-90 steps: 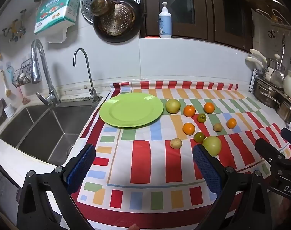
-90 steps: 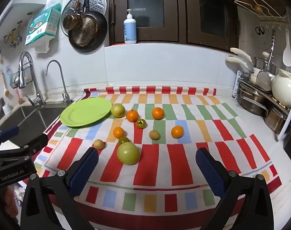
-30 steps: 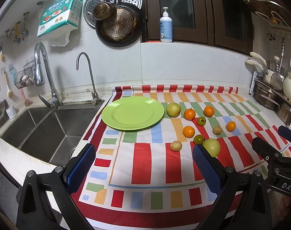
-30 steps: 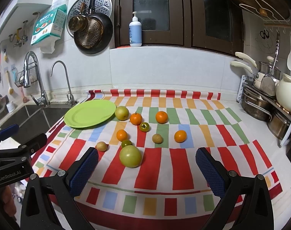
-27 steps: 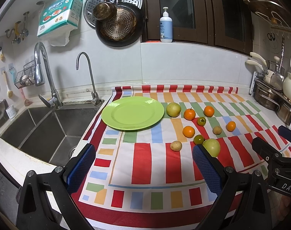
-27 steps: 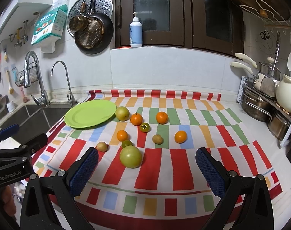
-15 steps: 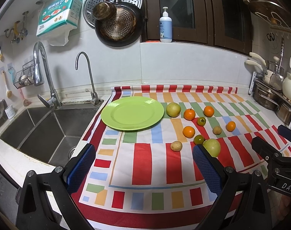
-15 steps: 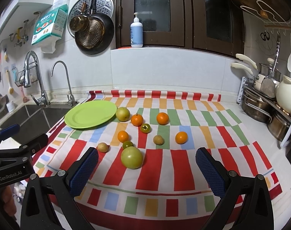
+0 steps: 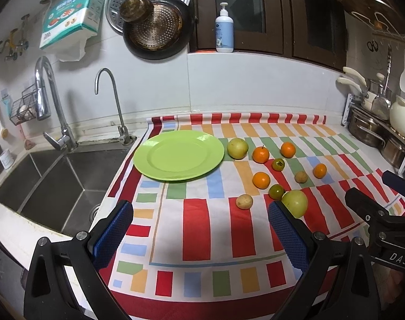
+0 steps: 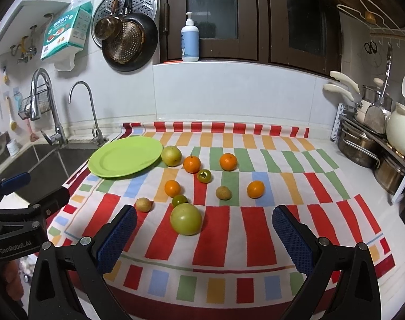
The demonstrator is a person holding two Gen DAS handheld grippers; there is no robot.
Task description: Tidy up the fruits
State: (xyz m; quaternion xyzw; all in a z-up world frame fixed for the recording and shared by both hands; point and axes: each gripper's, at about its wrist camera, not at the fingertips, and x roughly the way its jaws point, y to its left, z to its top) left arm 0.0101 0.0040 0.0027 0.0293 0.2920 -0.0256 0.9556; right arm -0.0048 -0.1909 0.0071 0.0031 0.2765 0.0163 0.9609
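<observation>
A green plate [image 9: 178, 154] [image 10: 125, 156] lies empty on the striped cloth, left of the fruit. Scattered right of it are a yellow-green apple [image 9: 237, 148] [image 10: 171, 155], several oranges [image 9: 261, 180] [image 10: 191, 164], two small green fruits [image 10: 204, 176], two brown fruits [image 9: 244, 201] [image 10: 223, 193] and a large green apple [image 9: 295, 203] [image 10: 186, 219]. My left gripper [image 9: 201, 236] is open and empty above the cloth's front. My right gripper [image 10: 203, 237] is open and empty, with the large apple just beyond its fingers.
A steel sink [image 9: 42, 184] with two taps [image 9: 46, 101] lies left of the cloth. A rack with pots and a white kettle [image 10: 399, 133] stands at the right. Pans [image 10: 127, 45] and a soap bottle [image 10: 190, 38] are on the back wall.
Both views shifted only slightly. The fruit and the plate have not moved, and both grippers stay open.
</observation>
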